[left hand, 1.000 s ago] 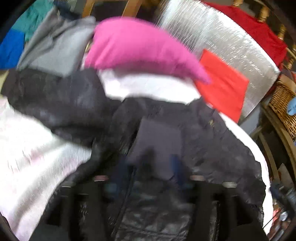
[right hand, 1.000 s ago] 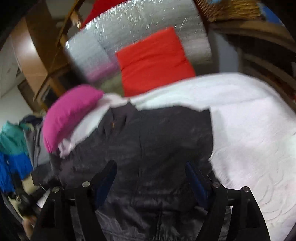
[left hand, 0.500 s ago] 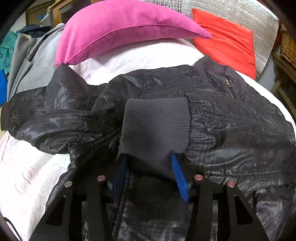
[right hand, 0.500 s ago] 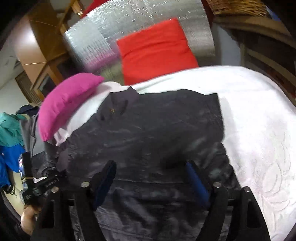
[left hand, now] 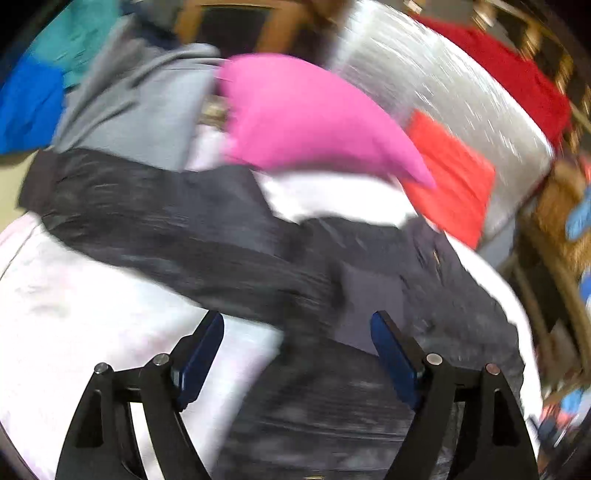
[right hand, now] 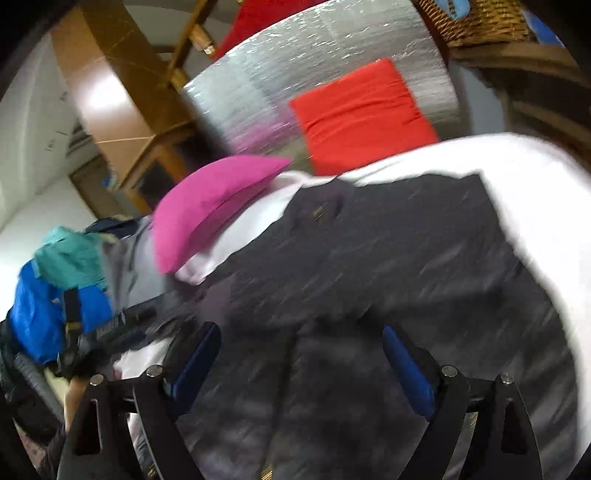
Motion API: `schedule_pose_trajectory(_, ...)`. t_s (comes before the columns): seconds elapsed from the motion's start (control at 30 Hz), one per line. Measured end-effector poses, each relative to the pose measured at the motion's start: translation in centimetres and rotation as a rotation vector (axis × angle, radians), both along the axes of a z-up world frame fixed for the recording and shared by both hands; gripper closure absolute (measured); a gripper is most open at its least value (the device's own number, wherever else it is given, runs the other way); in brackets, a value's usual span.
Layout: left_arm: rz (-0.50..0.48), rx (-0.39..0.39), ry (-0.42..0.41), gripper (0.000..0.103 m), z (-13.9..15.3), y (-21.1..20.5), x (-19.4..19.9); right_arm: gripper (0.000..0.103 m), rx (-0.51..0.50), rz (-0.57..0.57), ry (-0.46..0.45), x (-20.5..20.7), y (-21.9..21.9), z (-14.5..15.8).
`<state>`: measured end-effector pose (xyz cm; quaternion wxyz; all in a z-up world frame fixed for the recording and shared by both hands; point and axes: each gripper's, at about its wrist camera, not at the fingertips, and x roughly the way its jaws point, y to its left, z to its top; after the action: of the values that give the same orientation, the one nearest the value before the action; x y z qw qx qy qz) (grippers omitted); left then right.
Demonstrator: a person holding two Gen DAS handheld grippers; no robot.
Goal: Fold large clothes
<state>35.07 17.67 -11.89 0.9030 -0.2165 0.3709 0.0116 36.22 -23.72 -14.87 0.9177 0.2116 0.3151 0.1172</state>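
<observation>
A large black jacket (left hand: 229,243) lies spread on the white bed cover (left hand: 74,295). Its sleeve with a grey knit cuff (left hand: 369,291) lies folded across the body. My left gripper (left hand: 297,343) is open and empty, just above the jacket's lower part. In the right wrist view the jacket (right hand: 406,258) fills the middle, with its collar (right hand: 321,206) toward the pillows. My right gripper (right hand: 301,354) is open and empty above the jacket's hem. Both views are motion-blurred.
A pink pillow (left hand: 306,118) and a red cushion (left hand: 450,173) lie at the bed's head against a silver padded panel (left hand: 443,74). Grey, teal and blue clothes (left hand: 122,92) are piled at the left. A wicker basket (right hand: 480,18) stands at the right.
My left gripper has let go of the grey cuff, opened wide and pulled back to the left. The sleeve now lies folded across the jacket. My right gripper stays open.
</observation>
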Motion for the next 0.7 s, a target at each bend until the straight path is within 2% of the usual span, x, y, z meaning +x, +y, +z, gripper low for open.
schedule_pose_trajectory(0.07, 0.064, -0.056, -0.005, 0.021, -0.4, 4.7, -0.1, 0.012, -0.019, 0.032, -0.012, -1.4, 2.5, -1.7)
schedule_pose_trajectory(0.2, 0.265, -0.148, 0.009, 0.021, -2.2, 15.2, 0.4, 0.012, -0.089, 0.054, -0.041, -3.6, 4.7, -4.2)
schedule_pose_trajectory(0.27, 0.365, -0.193, 0.031, 0.021, -3.6, 20.3, 1.3, 0.012, -0.129, 0.077, -0.047, -3.5, 5.2, -4.9)
schedule_pose_trajectory(0.37, 0.476, -0.254, 0.056, 0.022, -5.6, 25.5, 2.5, 0.012, -0.134, 0.090, -0.034, -2.9, 5.2, -5.7)
schedule_pose_trajectory(0.5, 0.519, -0.293, 0.076, 0.022, -7.9, 28.4, 4.5, 0.012, -0.108, 0.086, 0.007, -2.6, 4.6, -6.3)
schedule_pose_trajectory(0.6, 0.515, -0.278, 0.116, 0.023, -9.3, 28.8, 5.8, 0.012, -0.104, 0.086, 0.015, -2.5, 4.7, -6.5)
schedule_pose_trajectory(0.67, 0.551, -0.291, 0.122, 0.035, -10.2, 29.2, 5.9, 0.012, -0.106, 0.090, 0.018, -2.5, 4.8, -6.6)
schedule_pose_trajectory(0.7, 0.560, -0.276, 0.119, 0.037, -10.3, 29.2, 6.0, 0.012, -0.106, 0.090, 0.020, -2.5, 4.8, -6.6)
